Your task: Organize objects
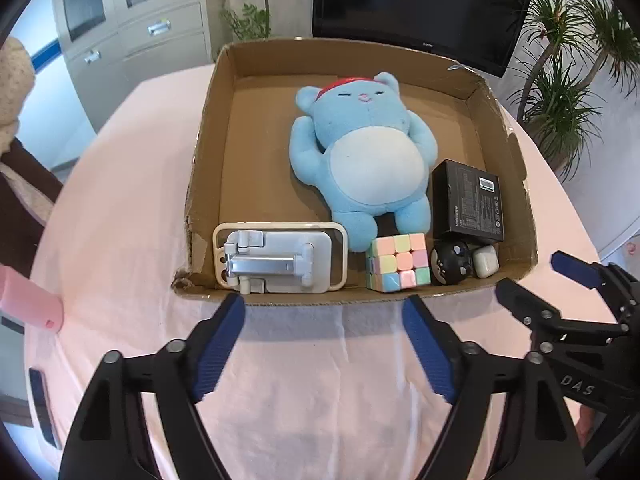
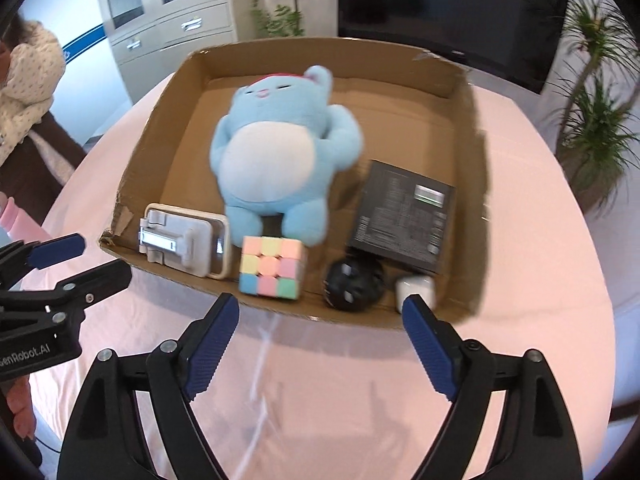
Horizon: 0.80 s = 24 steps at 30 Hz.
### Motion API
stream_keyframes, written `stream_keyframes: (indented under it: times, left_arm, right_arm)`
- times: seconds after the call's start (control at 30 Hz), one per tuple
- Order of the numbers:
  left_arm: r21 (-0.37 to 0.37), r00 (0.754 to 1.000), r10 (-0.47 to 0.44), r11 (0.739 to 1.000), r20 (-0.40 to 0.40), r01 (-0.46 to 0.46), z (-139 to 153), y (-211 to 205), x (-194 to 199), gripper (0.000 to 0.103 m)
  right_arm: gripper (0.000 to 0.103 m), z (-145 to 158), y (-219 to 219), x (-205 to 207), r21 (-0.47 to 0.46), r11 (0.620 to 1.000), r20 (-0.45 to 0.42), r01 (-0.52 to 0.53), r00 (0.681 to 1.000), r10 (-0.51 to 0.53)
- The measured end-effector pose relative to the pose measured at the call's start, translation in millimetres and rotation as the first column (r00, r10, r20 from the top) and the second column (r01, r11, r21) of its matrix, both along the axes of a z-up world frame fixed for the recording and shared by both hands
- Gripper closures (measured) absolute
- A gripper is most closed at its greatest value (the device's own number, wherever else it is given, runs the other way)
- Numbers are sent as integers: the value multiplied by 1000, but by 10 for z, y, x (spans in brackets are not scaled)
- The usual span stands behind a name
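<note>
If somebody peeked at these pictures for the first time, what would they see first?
Most likely the big blue teddy, lying on its back in the middle of the cardboard box. Next comes the pastel puzzle cube by the box's near wall, just in front of the teddy's feet. At the bottom, the left gripper and right gripper stand open over the pink tablecloth, holding nothing.

Left gripper (image 1: 323, 312): black arms, ribbed blue pads (image 1: 218, 354), silver screws. Right gripper (image 2: 320, 314) alike, lettered "DAS".
</note>
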<state>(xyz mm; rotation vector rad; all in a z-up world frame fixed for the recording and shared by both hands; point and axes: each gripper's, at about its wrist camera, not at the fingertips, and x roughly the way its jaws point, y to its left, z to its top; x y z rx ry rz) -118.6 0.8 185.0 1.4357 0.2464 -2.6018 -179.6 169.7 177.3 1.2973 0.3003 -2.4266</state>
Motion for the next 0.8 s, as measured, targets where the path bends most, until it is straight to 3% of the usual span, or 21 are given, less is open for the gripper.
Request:
stream_keyframes:
  times: [0.1,0.17,0.53,0.8]
  left_arm:
    - [-22,1000,3,1000,-11,-3,39,107,92,16]
    - [-34,1000,10,999,-19,-11,51,167,148,15]
    - [-67,999,29,997,-35,-31,38,319,293,12]
    - [-80,999,4,997,-43,-7,-10,393,333,9]
  right_arm:
    - [14,40,111,94,-13,1000,-11,14,1000,-14]
    - [1,52,169,158,-19,1000,-25,25,999,-25]
    - [1,83,301,410,-39,999,-58,16,998,-19]
    - [1,17,400,526,-102,994,-72,24,997,-32]
